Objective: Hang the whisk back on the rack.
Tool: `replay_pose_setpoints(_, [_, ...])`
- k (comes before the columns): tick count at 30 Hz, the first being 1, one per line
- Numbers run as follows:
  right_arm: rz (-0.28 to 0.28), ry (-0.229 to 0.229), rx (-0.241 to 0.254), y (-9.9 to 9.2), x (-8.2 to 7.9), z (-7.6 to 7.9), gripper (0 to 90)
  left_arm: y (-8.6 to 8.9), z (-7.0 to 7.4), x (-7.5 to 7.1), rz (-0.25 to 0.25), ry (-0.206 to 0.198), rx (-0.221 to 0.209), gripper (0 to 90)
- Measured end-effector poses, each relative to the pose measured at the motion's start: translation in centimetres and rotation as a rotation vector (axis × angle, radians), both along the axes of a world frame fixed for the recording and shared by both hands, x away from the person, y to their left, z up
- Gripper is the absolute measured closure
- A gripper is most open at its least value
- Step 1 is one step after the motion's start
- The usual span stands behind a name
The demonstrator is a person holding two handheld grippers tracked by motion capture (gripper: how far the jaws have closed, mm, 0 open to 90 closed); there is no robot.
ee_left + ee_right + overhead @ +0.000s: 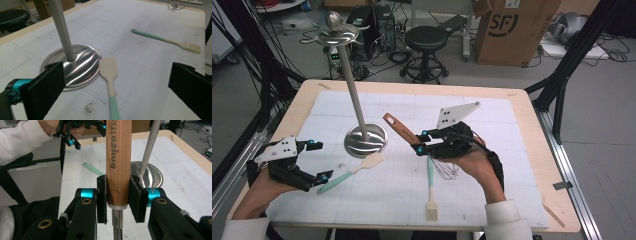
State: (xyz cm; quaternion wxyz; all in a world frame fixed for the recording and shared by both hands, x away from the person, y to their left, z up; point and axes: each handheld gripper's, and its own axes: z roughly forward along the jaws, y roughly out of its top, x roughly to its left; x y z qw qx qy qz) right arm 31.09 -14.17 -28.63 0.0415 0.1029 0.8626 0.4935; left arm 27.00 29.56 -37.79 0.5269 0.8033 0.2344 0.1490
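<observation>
Above the mat, we had the right gripper clamped on the whisk handle w/ wires hanging; left gripper was wide open, empty. Risk as we judged it: handle could pivot in the pads, or swing into the rack pole and tip the stand.

A robotics lab: black cables trail over grey floor at far left, computer towers stand beyond the gridded table, a cardboard box far right.

My right gripper sits raised with jaws clamped, palm turned up under it, while my left gripper rests low, jaws spread wide.
</observation>
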Motion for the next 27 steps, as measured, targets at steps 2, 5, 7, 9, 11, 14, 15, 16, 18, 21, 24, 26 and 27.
replay_pose_setpoints(2, [0.002,0.003,0.002,-0.1,0.0,0.0,70.2,-0.1,0.0,0.0,0.002,0.004,0.004,1.7])
replay_pose_setpoints(5, [-0.001,0.009,0.002,-0.2,-0.1,-0.1,70.2,-0.6,-0.2,0.0,-0.004,0.011,0.022,1.6])
replay_pose_setpoints(7, [-0.006,0.003,0.004,-0.2,0.0,0.0,70.2,-0.7,-0.1,0.1,-0.006,0.013,0.024,1.7])
replay_pose_setpoints(9, [-0.013,0.002,0.007,-0.3,-0.1,0.0,70.2,-1.2,0.6,0.2,-0.025,0.010,0.021,1.6])
replay_pose_setpoints(11, [-0.017,0.000,0.012,-0.3,-0.1,0.1,70.2,-1.4,1.0,0.2,-0.039,0.007,0.018,1.6])
replay_pose_setpoints(14, [-0.023,-0.001,0.017,-0.1,0.0,0.1,70.2,-2.5,3.0,0.2,-0.079,-0.008,0.020,1.6])
replay_pose_setpoints(15, [-0.024,-0.005,0.019,-0.1,0.0,0.1,70.2,-2.5,3.0,0.2,-0.079,-0.008,0.020,1.6])
replay_pose_setpoints(16, [-0.028,-0.006,0.017,0.0,0.0,0.1,70.2,-2.8,3.4,0.3,-0.090,-0.006,0.020,1.7])
replay_pose_setpoints(18, [-0.029,-0.003,0.021,0.1,0.1,0.1,70.2,-3.7,4.5,0.5,-0.111,-0.017,0.013,1.6])
replay_pose_setpoints(21, [-0.028,-0.007,0.023,0.4,0.0,0.1,70.2,-4.3,5.0,0.6,-0.125,-0.021,0.015,1.7])
replay_pose_setpoints(24, [-0.027,-0.010,0.024,0.6,0.0,0.1,70.2,-5.2,5.6,0.7,-0.150,-0.024,0.008,1.7])
replay_pose_setpoints(26, [-0.033,-0.014,0.030,0.8,0.1,0.2,70.2,-5.7,6.0,0.8,-0.156,-0.029,0.013,1.7])
replay_pose_setpoints(27, [-0.031,-0.012,0.035,0.8,0.1,0.2,70.2,-6.0,6.2,0.8,-0.156,-0.029,0.010,1.7])
